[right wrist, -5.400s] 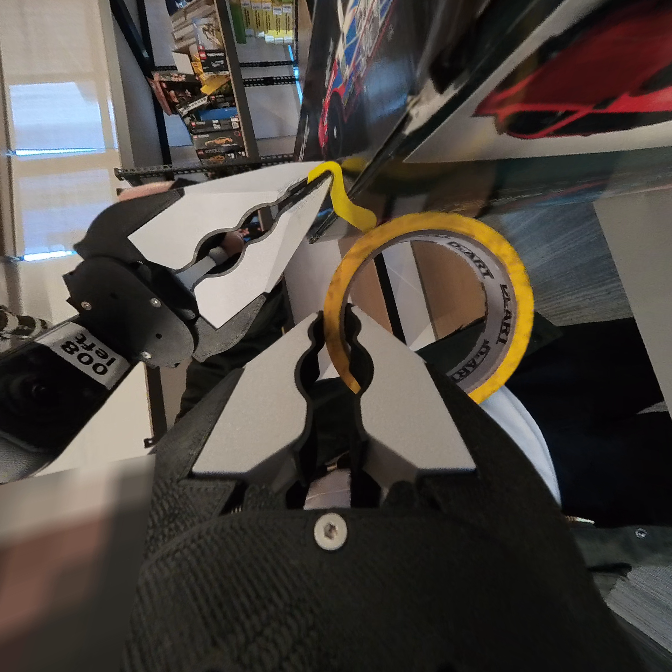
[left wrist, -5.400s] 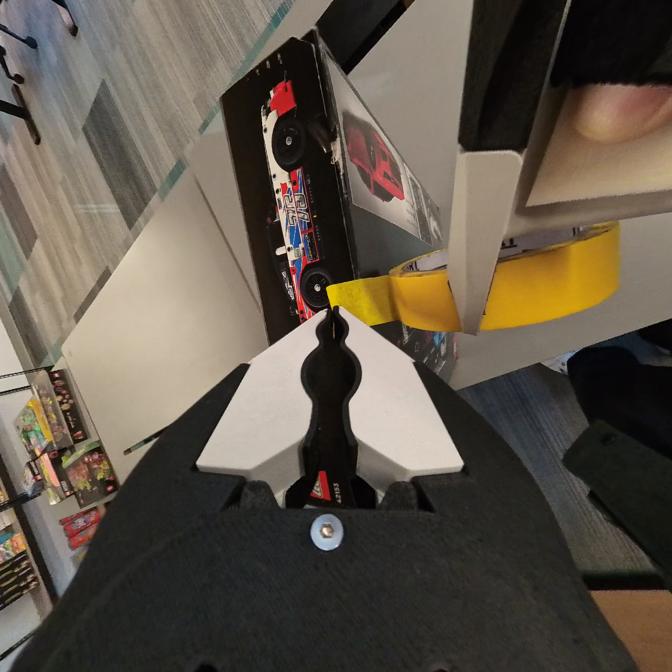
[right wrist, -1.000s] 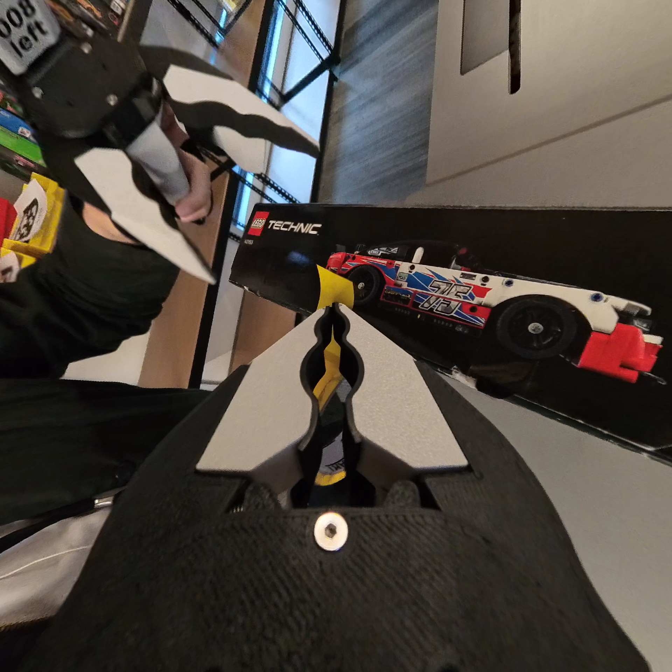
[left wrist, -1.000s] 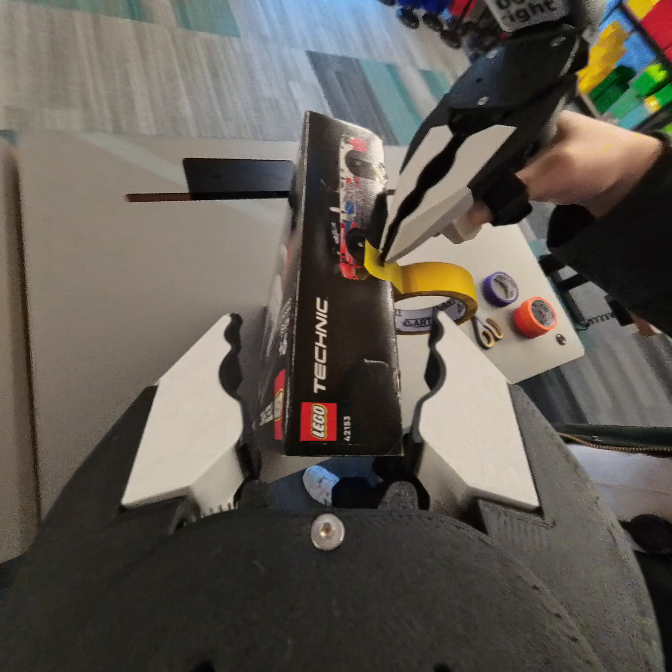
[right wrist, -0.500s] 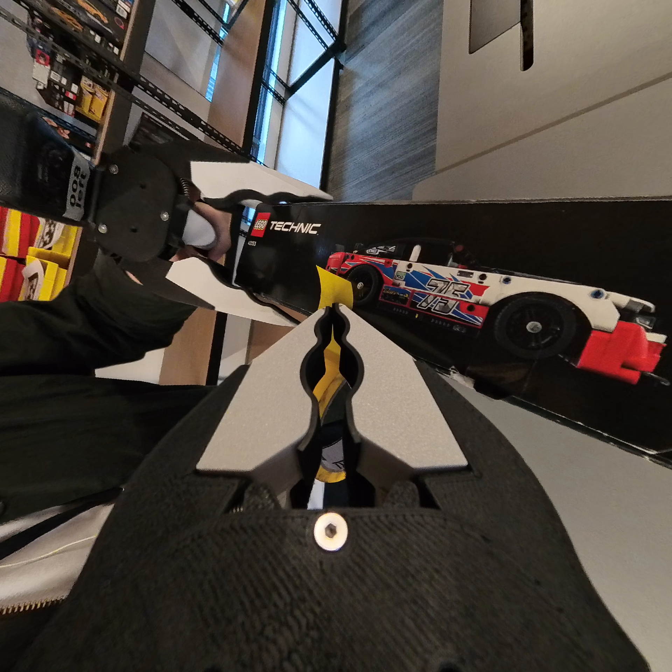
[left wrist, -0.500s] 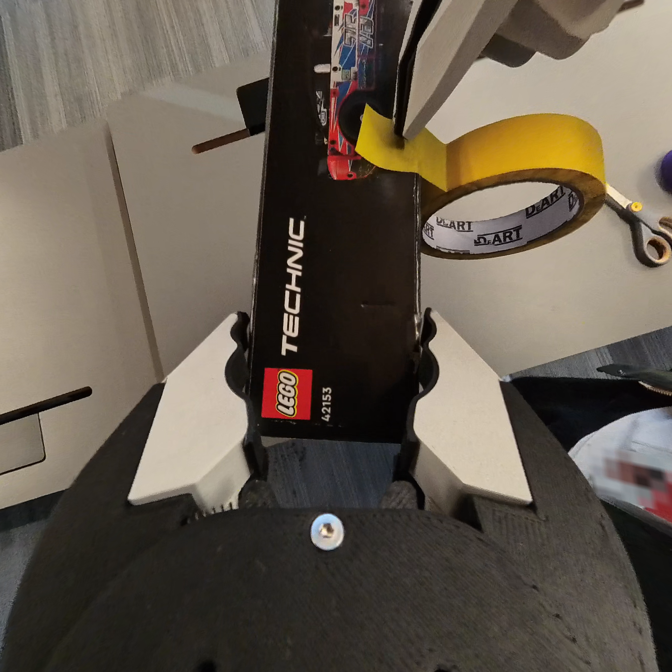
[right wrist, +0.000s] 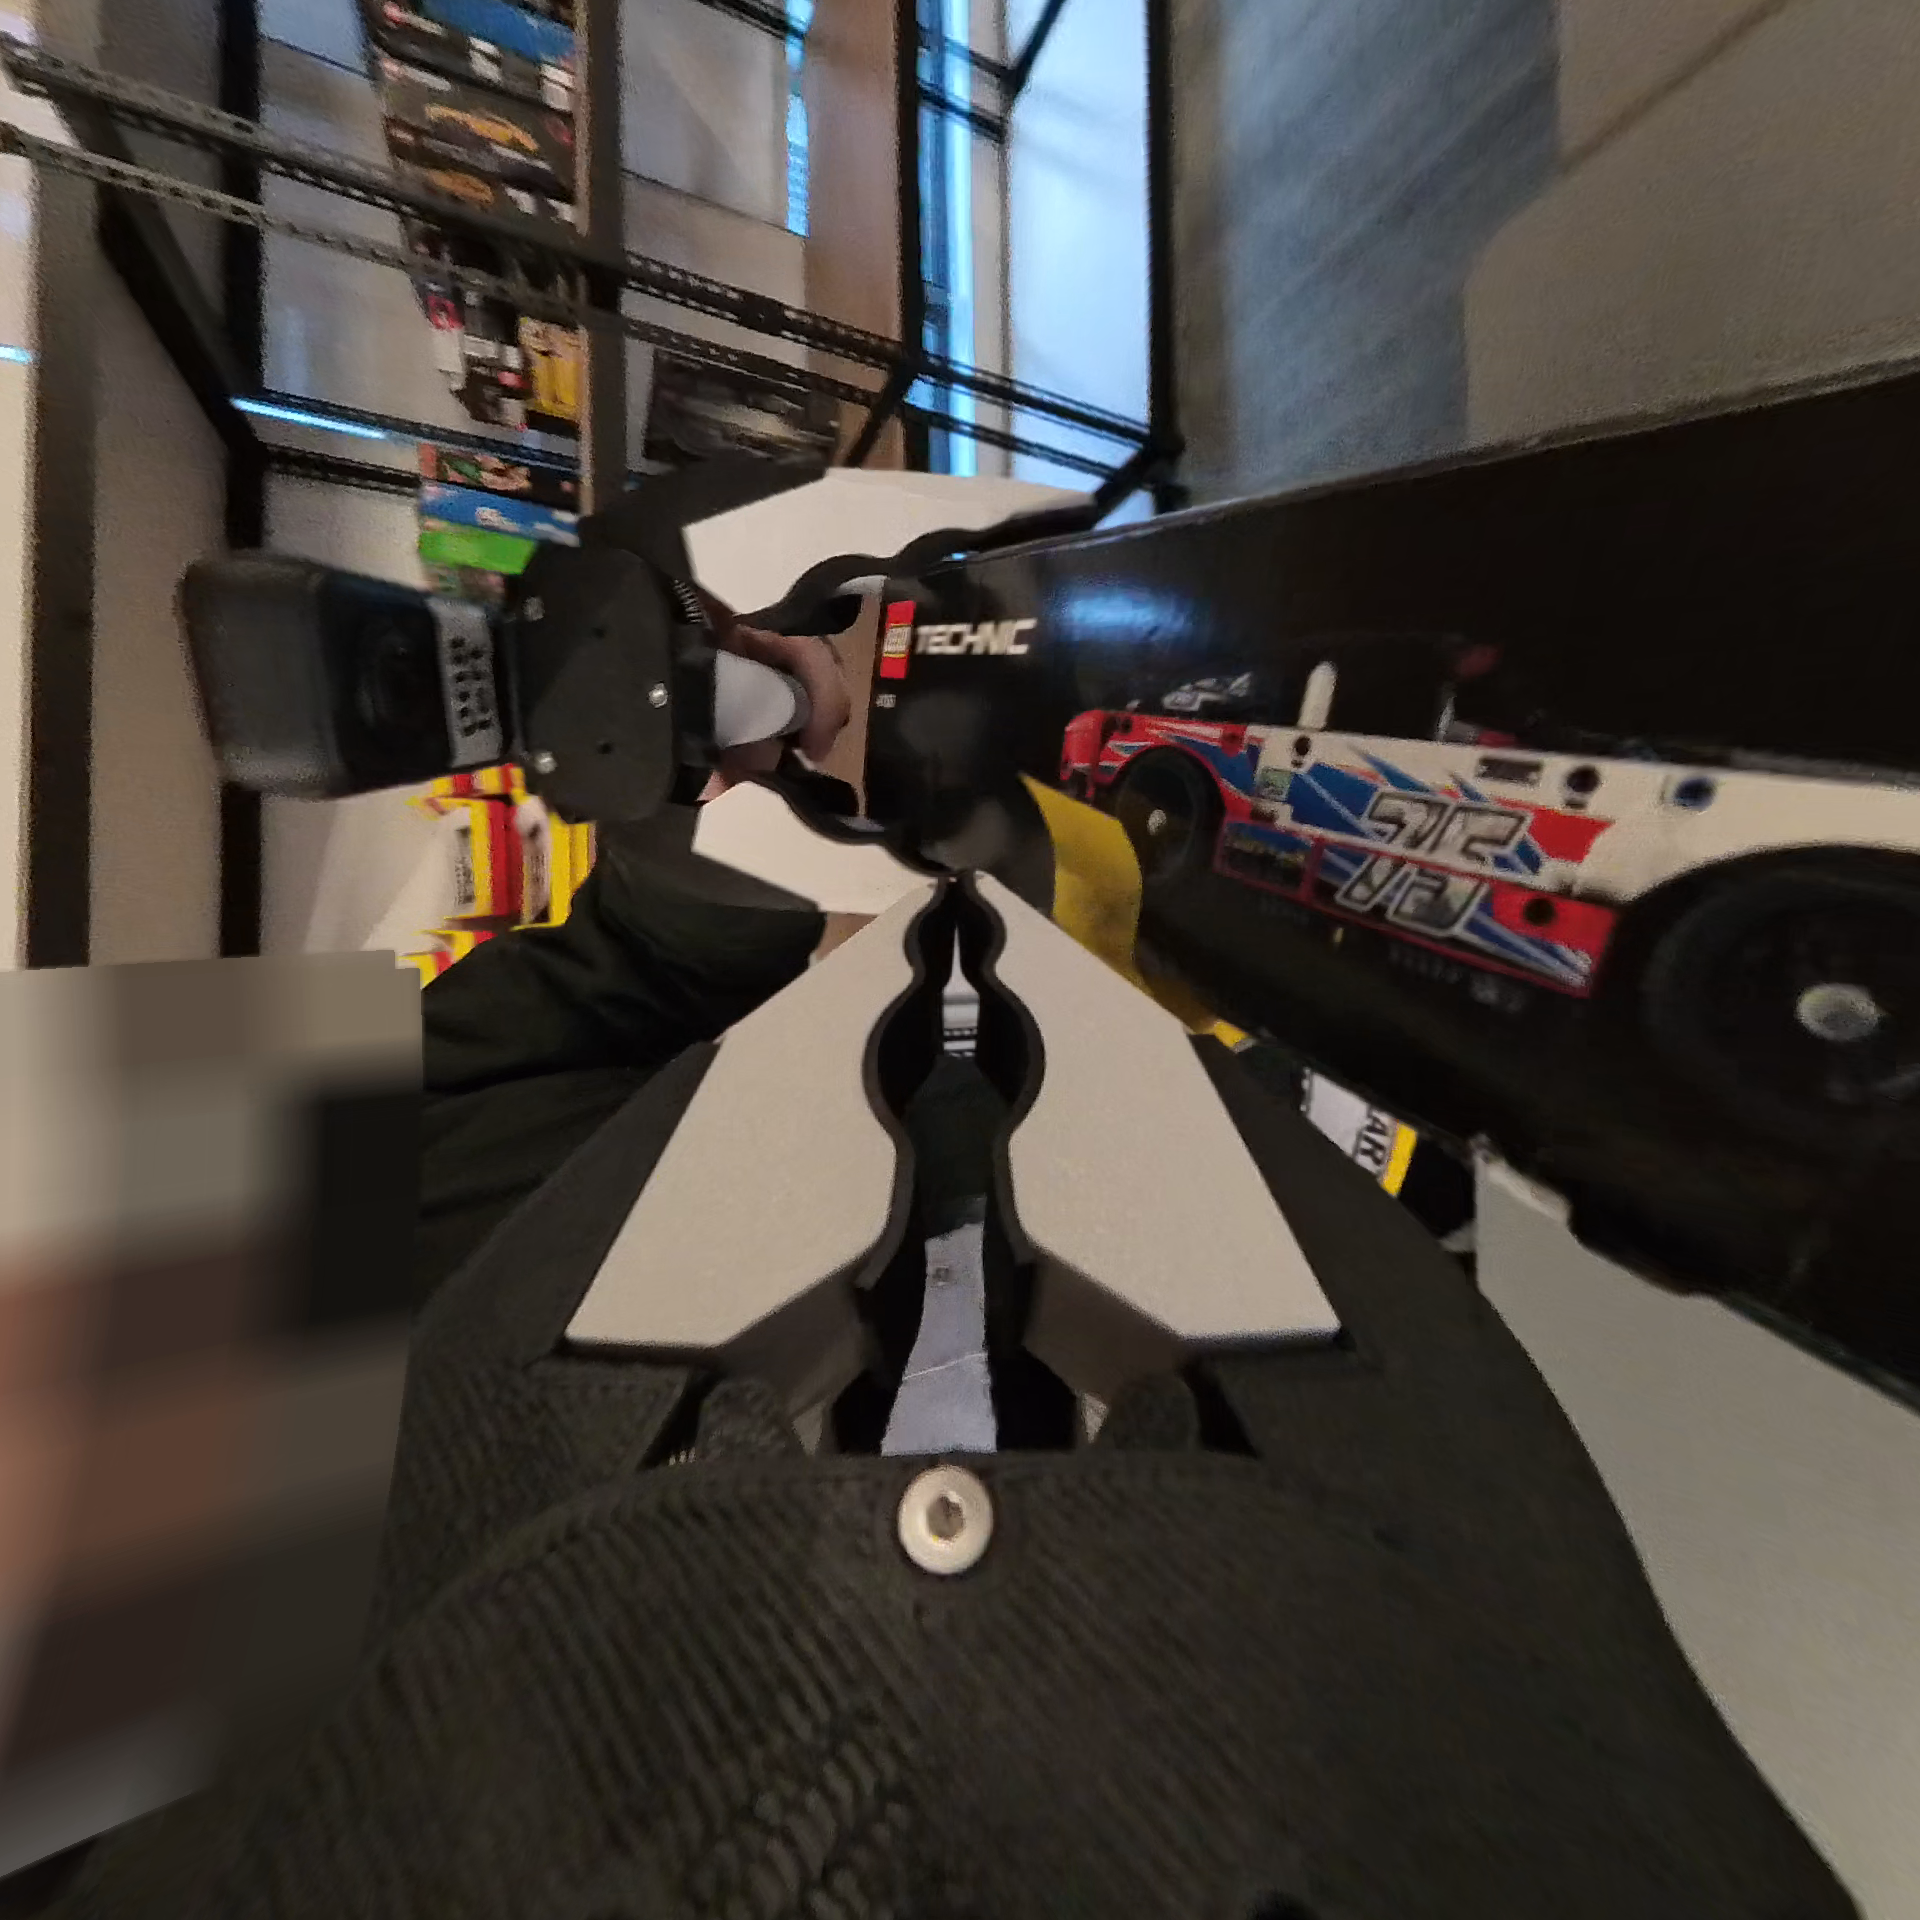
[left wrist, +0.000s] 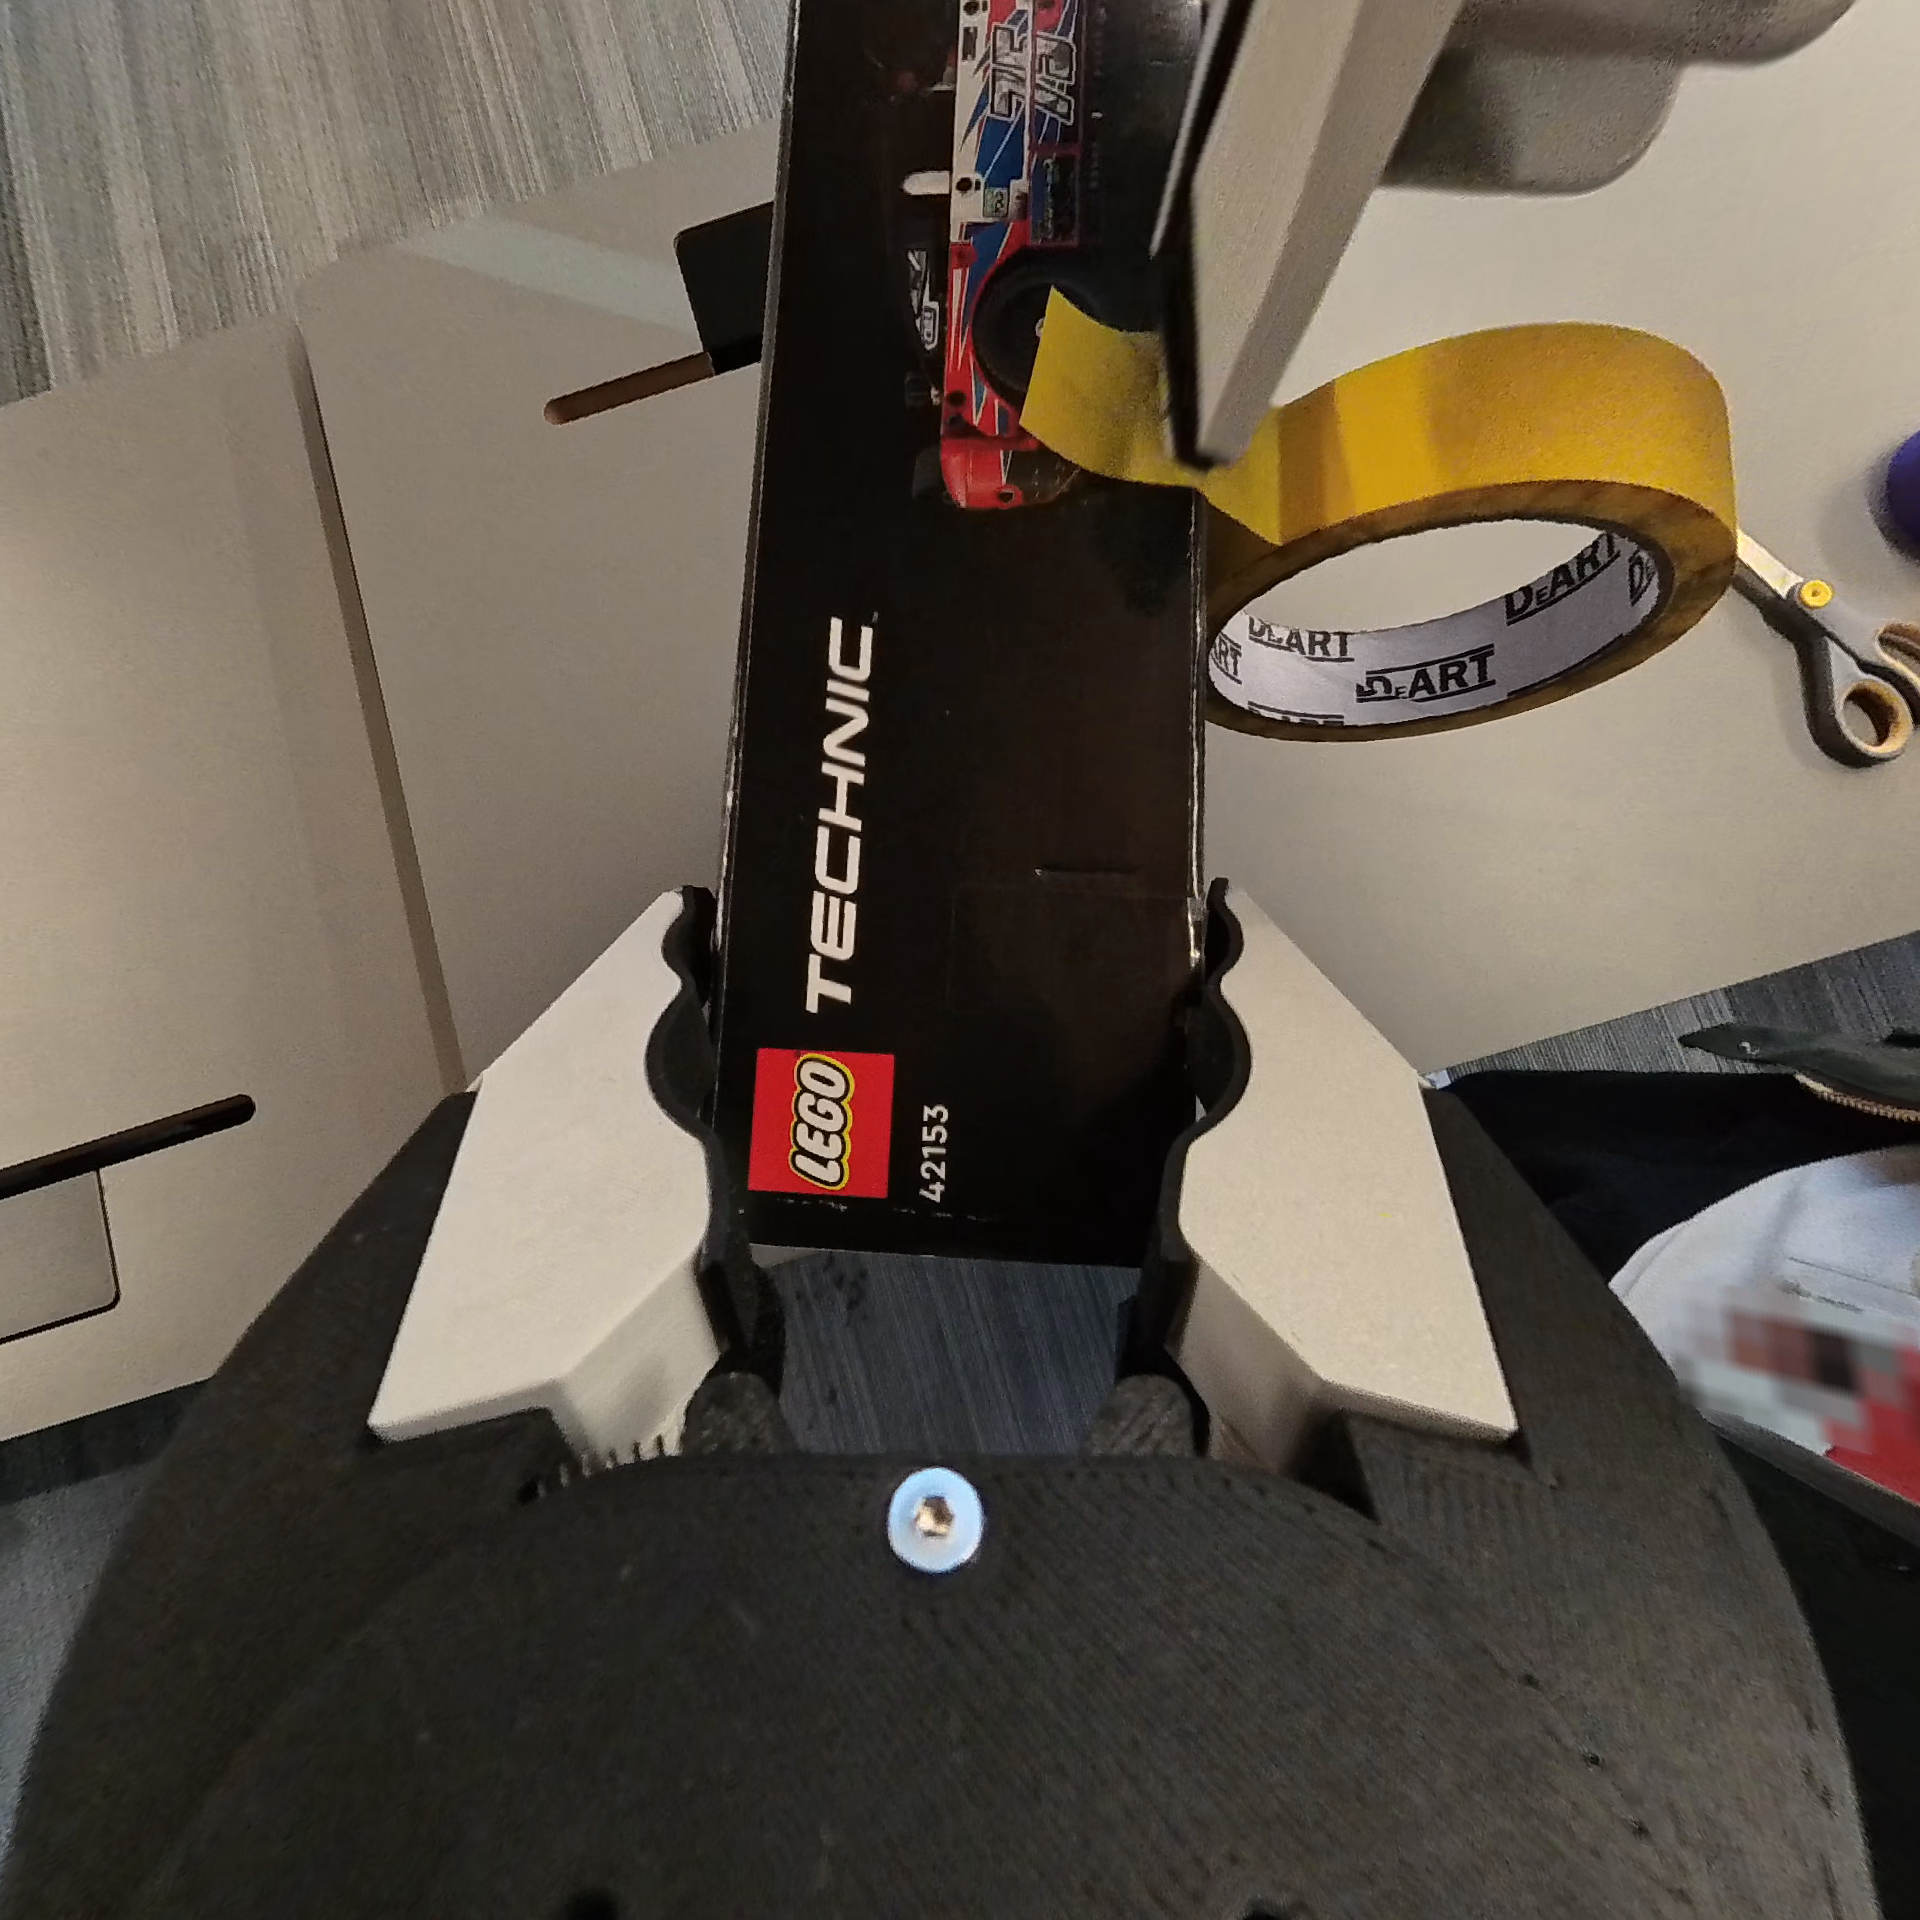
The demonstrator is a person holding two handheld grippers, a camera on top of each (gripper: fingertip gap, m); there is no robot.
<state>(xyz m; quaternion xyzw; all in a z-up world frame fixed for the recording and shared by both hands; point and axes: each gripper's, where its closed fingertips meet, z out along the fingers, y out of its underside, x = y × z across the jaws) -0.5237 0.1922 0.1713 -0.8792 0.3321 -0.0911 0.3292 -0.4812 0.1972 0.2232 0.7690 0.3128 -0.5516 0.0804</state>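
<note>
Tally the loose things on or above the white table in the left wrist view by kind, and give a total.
Boxes: 1, the black box clamped in the left gripper
Tape rolls: 2, the yellow tape roll and a purple tape roll at the edge
Scissors: 1, the scissors
Total: 4

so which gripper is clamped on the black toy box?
The left gripper, jaws spread across the black cardboard box's end; the right gripper is shut beside the yellow tape strip.

Scissors (left wrist: 1834, 665) lie on the pale table (left wrist: 1455, 831), right side. Purple object (left wrist: 1896, 499) at frame edge, blurred. Shelving (right wrist: 468, 312) with coloured boxes beyond.
</note>
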